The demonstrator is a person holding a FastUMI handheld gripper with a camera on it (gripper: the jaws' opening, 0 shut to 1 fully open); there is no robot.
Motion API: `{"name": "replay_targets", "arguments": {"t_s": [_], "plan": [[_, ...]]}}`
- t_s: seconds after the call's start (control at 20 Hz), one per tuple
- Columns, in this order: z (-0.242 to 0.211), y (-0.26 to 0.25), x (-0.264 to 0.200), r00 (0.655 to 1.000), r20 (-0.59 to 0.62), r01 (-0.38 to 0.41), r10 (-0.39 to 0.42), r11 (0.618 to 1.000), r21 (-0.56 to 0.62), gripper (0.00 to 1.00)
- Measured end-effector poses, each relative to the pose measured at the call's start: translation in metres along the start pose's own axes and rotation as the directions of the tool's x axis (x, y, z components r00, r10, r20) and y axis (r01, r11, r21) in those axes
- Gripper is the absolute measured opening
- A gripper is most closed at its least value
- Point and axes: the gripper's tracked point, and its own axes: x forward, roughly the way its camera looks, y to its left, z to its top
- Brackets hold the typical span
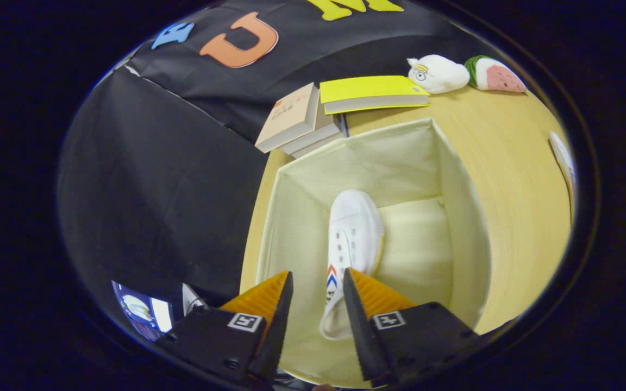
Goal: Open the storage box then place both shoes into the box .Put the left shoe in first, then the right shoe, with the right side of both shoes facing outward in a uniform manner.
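1 white shoe (352, 239) lies inside the open box (457, 217). The claw (318, 282) hovers above its heel, fingers narrowly apart, gripping nothing, probably just releasing.

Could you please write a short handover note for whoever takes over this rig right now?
Gripper: held above the open storage box, fingers parted with a gap, the heel of a white shoe seen between them; they look clear of it, not pressing.
Shoe: lying inside the box, toe pointing away.
Done: box open, one shoe in.
Left: fetch and place the second shoe beside it, facing the same way.
Beyond the box: books, two plush toys.
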Motion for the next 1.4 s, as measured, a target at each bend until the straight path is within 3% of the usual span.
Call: {"name": "replay_targets", "arguments": {"t_s": [0.15, 0.6, 0.85, 1.1, 1.4], "plan": [[0.001, -0.002, -0.007, 1.0, 0.01, 0.021, -0.021, 0.999, -0.047, 1.0], [0.016, -0.009, -0.068, 0.982, 0.18, 0.106, -0.061, 0.962, -0.253, 1.0], [0.031, -0.033, -0.123, 0.961, 0.264, 0.159, -0.082, 0.946, -0.283, 1.0], [0.052, -0.085, -0.183, 0.929, 0.354, 0.215, -0.105, 0.933, -0.29, 1.0], [0.074, -0.182, -0.241, 0.887, 0.429, 0.296, -0.17, 0.923, -0.247, 1.0]]}}
